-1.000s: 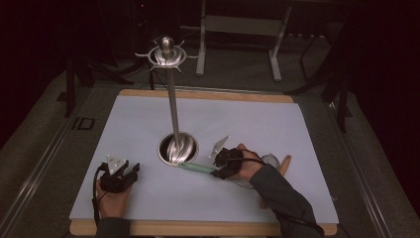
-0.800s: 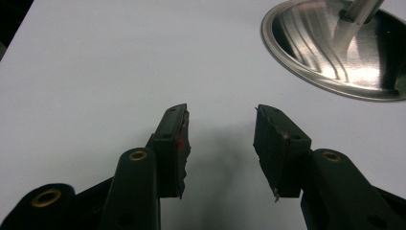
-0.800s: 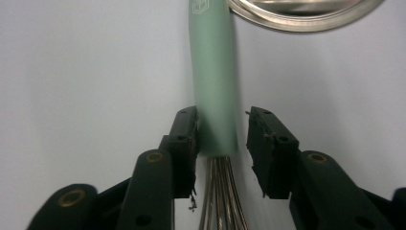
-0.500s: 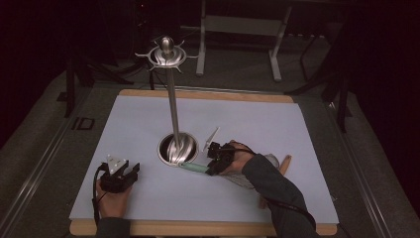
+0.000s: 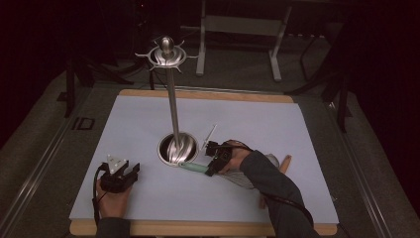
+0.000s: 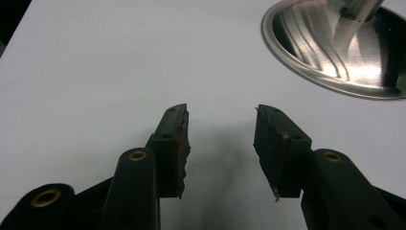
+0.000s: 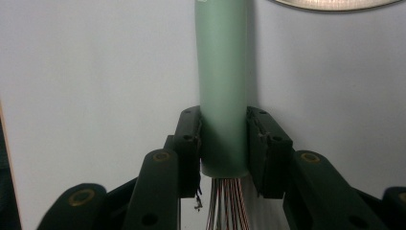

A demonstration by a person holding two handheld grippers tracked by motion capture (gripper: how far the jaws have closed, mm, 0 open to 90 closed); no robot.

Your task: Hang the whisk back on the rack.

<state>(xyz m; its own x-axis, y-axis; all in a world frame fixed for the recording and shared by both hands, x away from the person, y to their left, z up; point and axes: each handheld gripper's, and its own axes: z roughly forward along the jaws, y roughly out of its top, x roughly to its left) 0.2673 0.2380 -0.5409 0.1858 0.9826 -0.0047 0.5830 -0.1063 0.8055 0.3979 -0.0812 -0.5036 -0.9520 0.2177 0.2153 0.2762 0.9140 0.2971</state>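
A whisk lies on the white mat, its pale green handle (image 5: 194, 167) pointing at the steel base (image 5: 177, 148) of a tall hook stand (image 5: 173, 109). My right gripper (image 5: 214, 159) is shut on the green handle (image 7: 223, 86) just above the wires (image 7: 229, 206), with both jaws pressed against its sides. The whisk's wire head (image 5: 242, 178) is partly hidden under the person's right forearm. My left gripper (image 5: 128, 174) rests at the mat's near left, open, with nothing between its fingers (image 6: 173, 129). The stand's base (image 6: 335, 52) is ahead and to the right of it.
The white mat (image 5: 129, 124) covers a wooden board (image 5: 208, 94). A wooden handle (image 5: 285, 161) pokes out from behind the right forearm. The stand's ring of hooks (image 5: 167, 53) stands high over the table's middle. Dark floor and metal legs lie beyond the far edge.
My right gripper has slid left along the whisk towards the stand's base and now sits on the green handle. The left gripper has stayed put.
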